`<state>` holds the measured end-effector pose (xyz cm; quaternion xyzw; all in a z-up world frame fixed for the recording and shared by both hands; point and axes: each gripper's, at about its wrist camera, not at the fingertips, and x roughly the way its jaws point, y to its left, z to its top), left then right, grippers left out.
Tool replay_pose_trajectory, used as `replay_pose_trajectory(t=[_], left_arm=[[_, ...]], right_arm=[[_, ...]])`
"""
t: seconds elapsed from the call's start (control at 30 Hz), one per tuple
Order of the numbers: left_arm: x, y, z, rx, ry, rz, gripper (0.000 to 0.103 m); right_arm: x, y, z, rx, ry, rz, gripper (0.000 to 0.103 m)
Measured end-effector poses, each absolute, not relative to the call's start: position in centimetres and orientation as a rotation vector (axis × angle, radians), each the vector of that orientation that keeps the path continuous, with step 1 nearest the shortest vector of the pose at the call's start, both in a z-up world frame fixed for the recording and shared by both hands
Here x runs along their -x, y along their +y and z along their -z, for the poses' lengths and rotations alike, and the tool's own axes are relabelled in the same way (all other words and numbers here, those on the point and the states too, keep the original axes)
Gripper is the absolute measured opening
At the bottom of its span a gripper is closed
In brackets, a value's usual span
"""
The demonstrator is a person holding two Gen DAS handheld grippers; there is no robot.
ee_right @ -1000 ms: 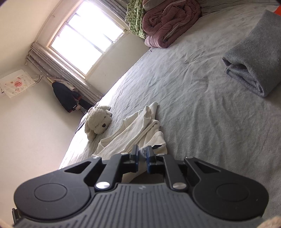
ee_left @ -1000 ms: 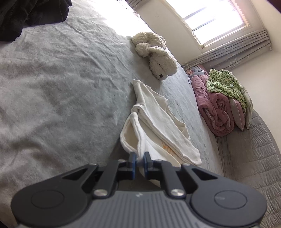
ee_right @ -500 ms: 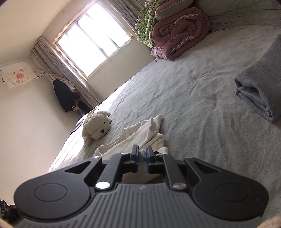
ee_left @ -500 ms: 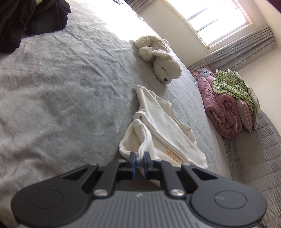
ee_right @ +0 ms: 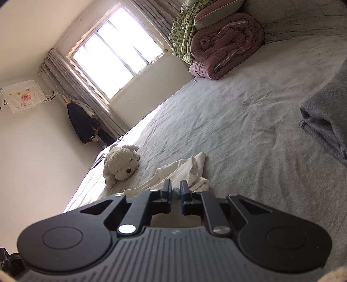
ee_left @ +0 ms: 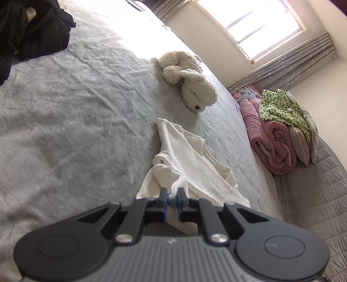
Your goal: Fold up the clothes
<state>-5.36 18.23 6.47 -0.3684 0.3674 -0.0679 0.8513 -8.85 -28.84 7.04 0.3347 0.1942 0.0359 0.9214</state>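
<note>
Both views sit just behind their own fingers, low and close over the grey bed (ee_left: 65, 121). The left wrist camera looks down along the left gripper (ee_left: 172, 200) across the bed toward the window (ee_left: 256, 19) at 1 o'clock. The right wrist camera looks flatter along the right gripper (ee_right: 175, 192), with the window (ee_right: 117, 58) at 11 o'clock. They share the cream garment (ee_left: 186, 160) (ee_right: 184, 171) pinched at both tips, the plush dog (ee_left: 190, 80) (ee_right: 121, 164) and the rolled pink quilt (ee_left: 273, 143) (ee_right: 225, 45).
</note>
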Motion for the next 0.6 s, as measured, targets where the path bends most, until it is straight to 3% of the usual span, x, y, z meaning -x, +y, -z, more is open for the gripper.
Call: replay_pose_trajectory(t=[0.27,0.6], left_arm=[[4.1,17.7,-8.0,0.748,0.743,0.156,0.009],[-2.5,16.6,-9.6,0.637,0.845,0.098,0.009]], right_arm=[[6.7,-28.9,-7.8,-0.638,0.389,-0.067,0.01],[0.4,-28.5,-9.1,-0.547,0.421,-0.084,0.009]])
